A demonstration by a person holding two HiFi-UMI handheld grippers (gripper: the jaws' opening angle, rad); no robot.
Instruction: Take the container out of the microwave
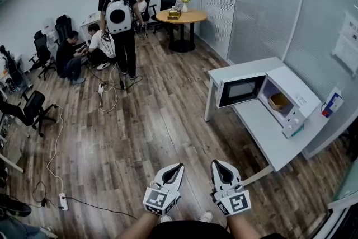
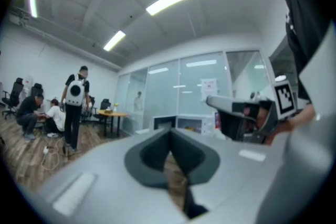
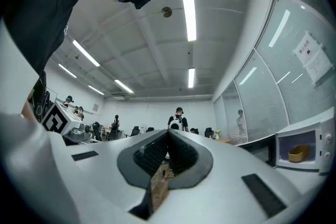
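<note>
The white microwave stands on a white table at the right, its door swung open to the left. A tan container sits inside the cavity. Both grippers are held low in front of the person, well short of the table. My left gripper is shut and holds nothing. Beside it, my right gripper is also shut and holds nothing. In the right gripper view the microwave shows at the far right with the container in it. The left gripper view shows the microwave far ahead.
Several people stand or crouch at the back left, near office chairs. A round wooden table stands at the back. Cables and a power strip lie on the wooden floor. Glass partition walls run behind the microwave table.
</note>
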